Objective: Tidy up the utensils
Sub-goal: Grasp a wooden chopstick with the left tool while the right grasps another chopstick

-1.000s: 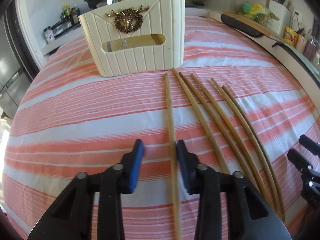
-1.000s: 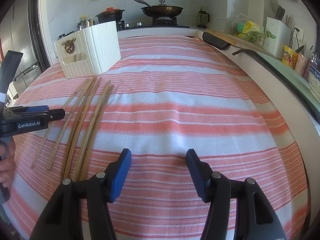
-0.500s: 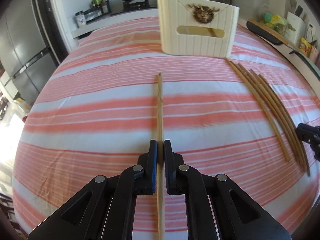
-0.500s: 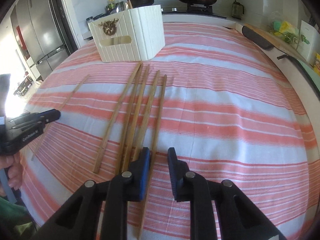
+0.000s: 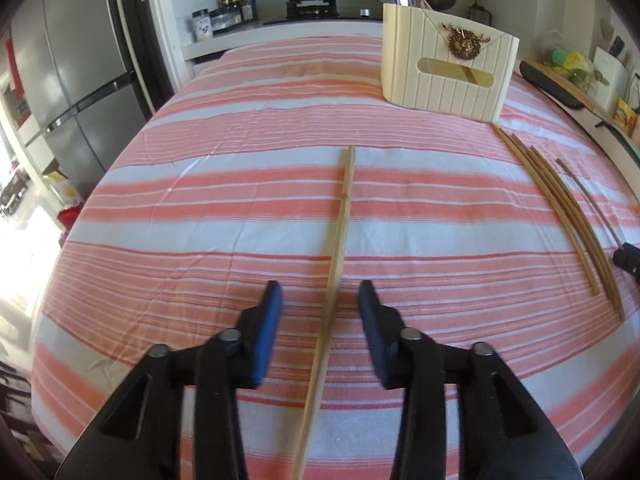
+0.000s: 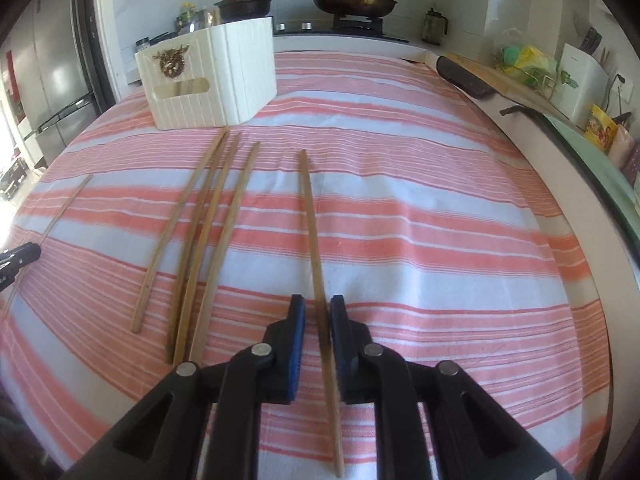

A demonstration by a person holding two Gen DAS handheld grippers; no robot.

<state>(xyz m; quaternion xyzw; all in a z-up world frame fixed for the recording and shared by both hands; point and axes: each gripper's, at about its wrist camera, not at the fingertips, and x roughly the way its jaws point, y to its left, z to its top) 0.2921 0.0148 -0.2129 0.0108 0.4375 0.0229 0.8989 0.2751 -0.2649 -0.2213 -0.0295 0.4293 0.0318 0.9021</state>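
Surface [image 5: 224, 216]: striped pink-and-white cloth.
Holder [image 6: 208, 80]: cream box at the far end.
Left tongs [image 5: 320, 320]: opening, pads clear of the chopstick [image 5: 338, 248] lying between them.
Right tongs [image 6: 318, 332]: opening around another chopstick [image 6: 310, 216]; contact unclear.
Loose chopsticks [image 6: 200, 232]: three, between both.

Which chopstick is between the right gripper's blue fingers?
The lone chopstick lying right of the other three. It runs between the right gripper, whose jaws are opening; the others lie off to its left.

Matt wooden chopsticks [image 6: 224, 232], striped woven cloth [image 5: 200, 208]
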